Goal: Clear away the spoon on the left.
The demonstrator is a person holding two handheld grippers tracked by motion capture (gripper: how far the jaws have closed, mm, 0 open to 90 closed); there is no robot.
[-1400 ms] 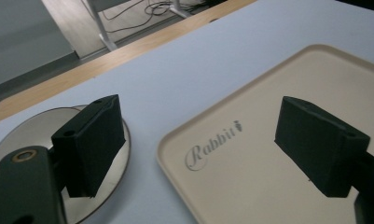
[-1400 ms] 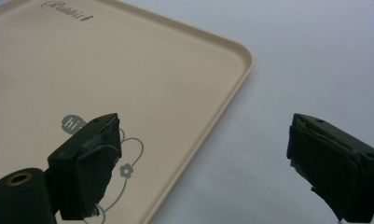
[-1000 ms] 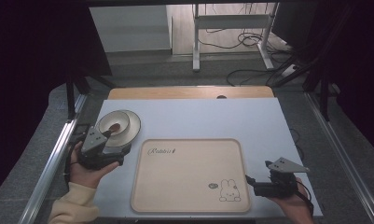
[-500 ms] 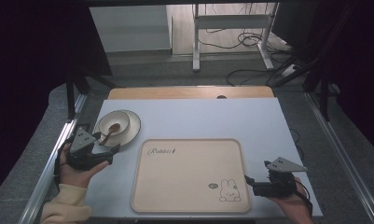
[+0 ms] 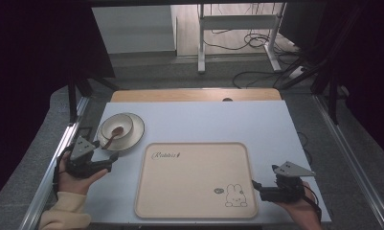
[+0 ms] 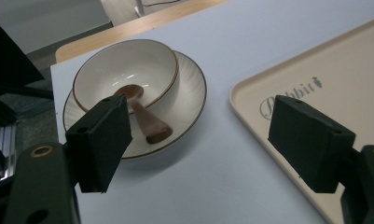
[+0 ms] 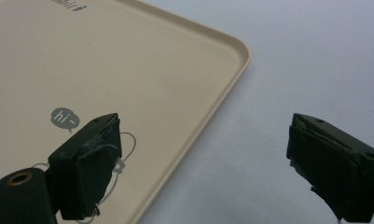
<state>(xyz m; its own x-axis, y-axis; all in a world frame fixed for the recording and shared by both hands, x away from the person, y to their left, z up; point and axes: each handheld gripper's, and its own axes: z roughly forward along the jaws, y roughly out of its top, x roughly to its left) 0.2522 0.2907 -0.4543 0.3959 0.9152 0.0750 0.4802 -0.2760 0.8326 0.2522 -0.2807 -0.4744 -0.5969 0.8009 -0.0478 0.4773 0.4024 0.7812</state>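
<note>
A pale worktop carries a beige tray at its middle, with a plate bearing a bowl and brown spoon to its left. The left gripper, just closing a little though wide with nothing between, sits just beside the plate. The right gripper gapes empty over the tray's near right corner.

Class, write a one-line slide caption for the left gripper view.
Open left gripper facing a white bowl with a brown spoon on a saucer.

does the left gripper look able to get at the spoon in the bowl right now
Probably yes: the left gripper sits just short of the saucer, jaws wide and empty, and the spoon handle juts over the bowl rim toward it, unobstructed.
</note>
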